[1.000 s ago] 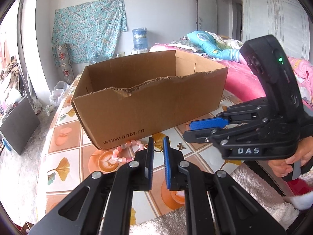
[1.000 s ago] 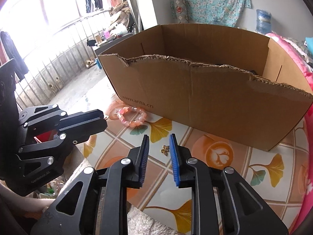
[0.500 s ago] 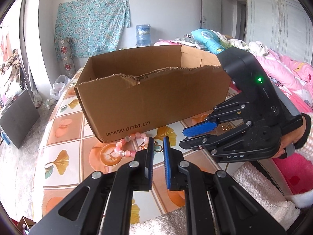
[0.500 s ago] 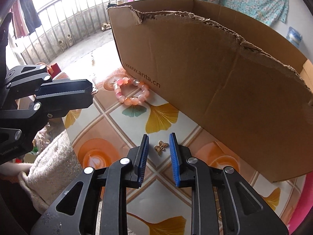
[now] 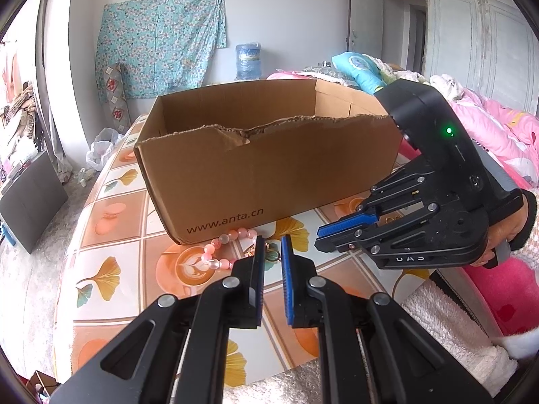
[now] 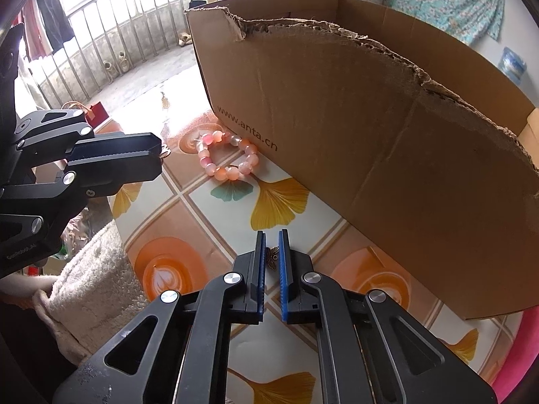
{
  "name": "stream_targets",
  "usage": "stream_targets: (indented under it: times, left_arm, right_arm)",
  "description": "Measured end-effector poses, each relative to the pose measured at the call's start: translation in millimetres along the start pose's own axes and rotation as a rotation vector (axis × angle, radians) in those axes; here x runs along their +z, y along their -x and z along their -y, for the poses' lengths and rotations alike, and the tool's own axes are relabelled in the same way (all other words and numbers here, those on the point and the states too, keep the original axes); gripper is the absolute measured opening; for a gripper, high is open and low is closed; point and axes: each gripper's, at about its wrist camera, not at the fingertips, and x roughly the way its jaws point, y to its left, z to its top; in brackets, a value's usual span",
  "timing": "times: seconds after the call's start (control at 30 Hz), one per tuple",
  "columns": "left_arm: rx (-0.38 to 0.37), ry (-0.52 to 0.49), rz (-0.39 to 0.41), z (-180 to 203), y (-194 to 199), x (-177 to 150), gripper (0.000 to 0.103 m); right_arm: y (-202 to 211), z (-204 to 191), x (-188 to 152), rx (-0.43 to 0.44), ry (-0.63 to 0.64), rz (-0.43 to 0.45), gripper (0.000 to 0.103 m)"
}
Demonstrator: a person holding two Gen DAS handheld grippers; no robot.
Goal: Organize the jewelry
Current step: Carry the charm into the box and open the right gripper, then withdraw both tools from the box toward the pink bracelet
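A torn cardboard box (image 5: 269, 175) (image 6: 370, 134) stands open on the table. A pink bead bracelet (image 5: 219, 249) (image 6: 229, 158) lies against its printed front wall. My right gripper (image 6: 271, 234) (image 5: 318, 235) points steeply down at the tabletop, its jaws closing on a small brass butterfly charm (image 6: 272, 258) pinched between the blue pads. My left gripper (image 5: 269, 239) (image 6: 156, 155) hovers near the bracelet, shut on a small gold trinket (image 5: 269, 255) that pokes out at its tips.
The table (image 5: 111, 222) has a glossy cover with orange tiles and ginkgo leaves. A fluffy white cloth (image 5: 448, 330) (image 6: 91, 276) lies along its near edge. A pink bed (image 5: 498, 128) is at the right, a balcony railing (image 6: 111, 27) beyond the box.
My right gripper dropped closer to the tabletop, rolled, and its jaws narrowed onto the butterfly charm. My left gripper stayed where it was, still shut.
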Motion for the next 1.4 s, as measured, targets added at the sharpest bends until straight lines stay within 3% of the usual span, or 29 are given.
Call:
stream_targets:
  times: [0.2,0.4,0.53,0.67,0.8,0.87,1.07,1.17,1.4]
  left_arm:
    - [0.007,-0.005,0.020,-0.7,9.4,2.4,0.009]
    - [-0.036,-0.014,0.107,1.8,35.9,21.9,0.009]
    - [-0.079,-0.029,0.182,3.0,50.0,54.8,0.009]
    - [-0.110,-0.058,0.191,-0.6,40.0,97.3,0.009]
    - [-0.148,-0.047,0.052,-9.3,-11.4,137.5,0.009]
    - [-0.160,-0.006,-0.079,-16.2,-51.0,152.7,0.009]
    - [-0.185,0.108,-0.319,-31.8,-127.8,164.5,0.009]
    - [-0.195,0.155,-0.373,-38.1,-143.6,162.6,0.009]
    - [-0.231,0.227,-0.387,-45.9,-149.4,158.2,0.010]
  right_arm:
    - [27.1,6.6,1.4,0.021,-0.053,0.065,0.005]
    - [97.9,13.8,24.8,0.071,-0.101,0.247,0.005]
    - [133.3,31.8,46.2,0.087,-0.143,0.353,0.005]
    - [130.6,62.5,67.8,0.060,-0.185,0.337,0.005]
    - [90.2,97.4,87.6,0.091,-0.278,0.210,0.005]
    - [70.7,111.9,89.7,0.088,-0.321,0.153,0.005]
    - [32.7,142.4,91.8,0.076,-0.404,0.064,0.009]
    - [33.9,149.4,90.4,0.083,-0.419,0.078,0.012]
    - [48.5,157.5,84.4,0.084,-0.435,0.114,0.012]
